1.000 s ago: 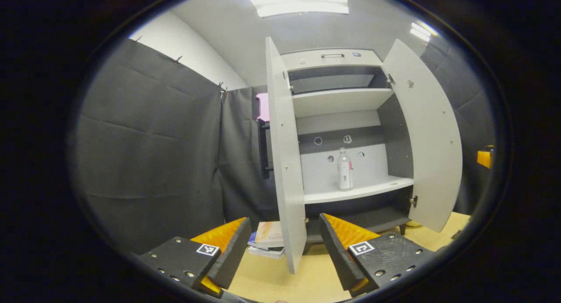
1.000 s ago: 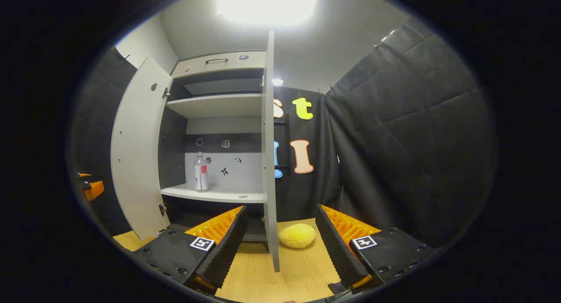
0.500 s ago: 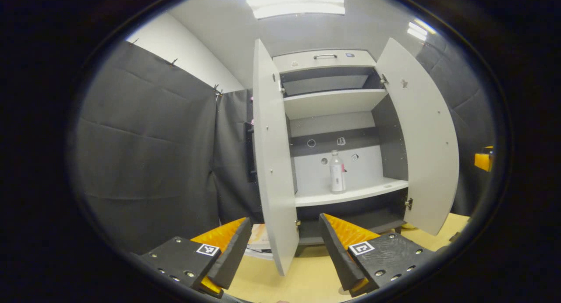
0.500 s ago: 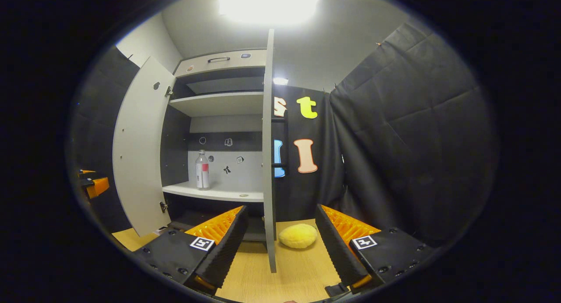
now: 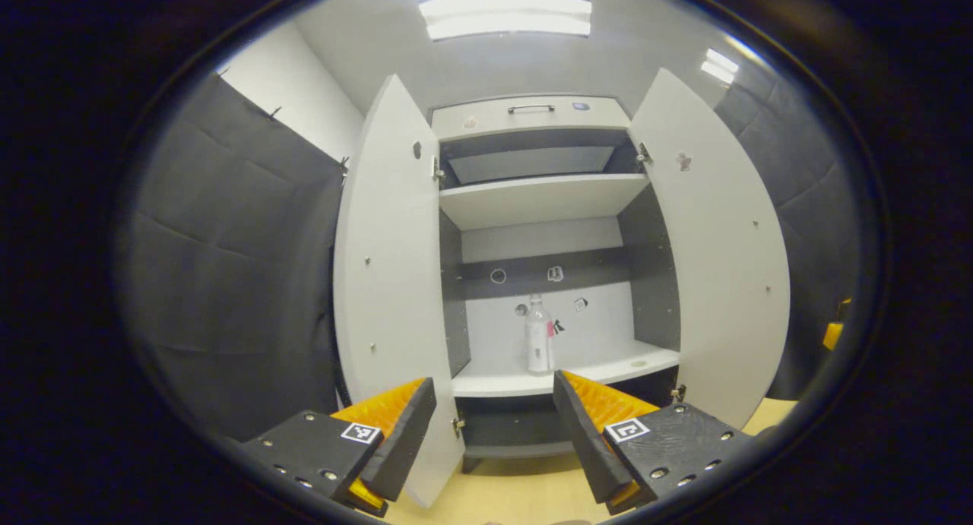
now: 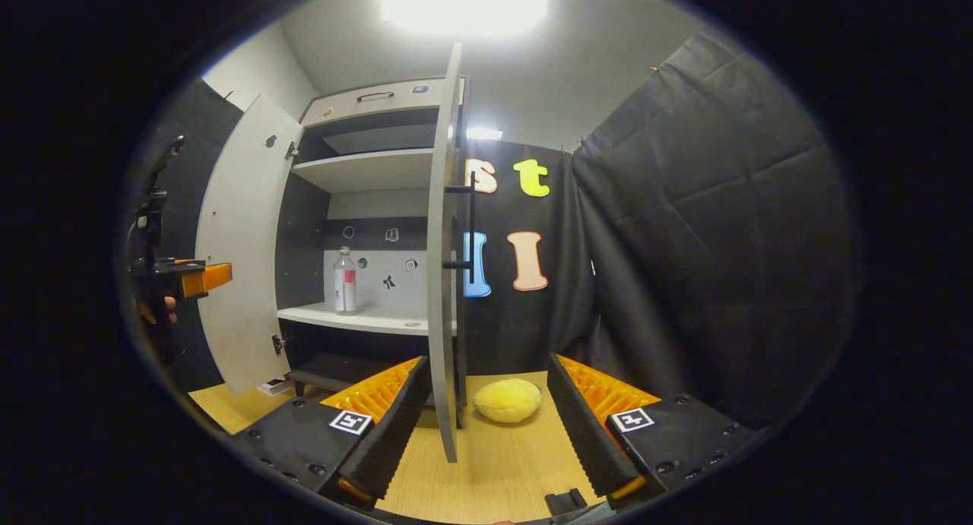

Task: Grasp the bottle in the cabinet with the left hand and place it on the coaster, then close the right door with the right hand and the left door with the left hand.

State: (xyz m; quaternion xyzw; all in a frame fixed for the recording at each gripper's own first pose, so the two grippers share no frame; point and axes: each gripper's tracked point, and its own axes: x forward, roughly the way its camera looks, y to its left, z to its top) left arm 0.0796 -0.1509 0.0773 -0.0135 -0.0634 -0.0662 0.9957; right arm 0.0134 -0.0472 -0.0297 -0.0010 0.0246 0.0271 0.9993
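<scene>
Both doors stand wide and the bottle (image 5: 539,345) sits upright on the lower shelf (image 5: 532,381) of the cabinet (image 5: 532,118), toward the back, nothing crowding it. The left gripper (image 5: 494,426) faces straight into the opening, jaws spread and empty, bottle well ahead and framed between its fingers. Looks like the reach-in is the step here: I'd go in level over the shelf edge, between the left door (image 5: 388,282) and right door (image 5: 711,259), and close on the body below the neck, squarely, so it doesn't tip. From the right gripper view, the right gripper (image 6: 486,434) also has jaws spread, holding nothing, parked behind the right door's edge near a yellow sponge (image 6: 507,400) on the table (image 6: 502,472). No coaster spotted from here.
</scene>
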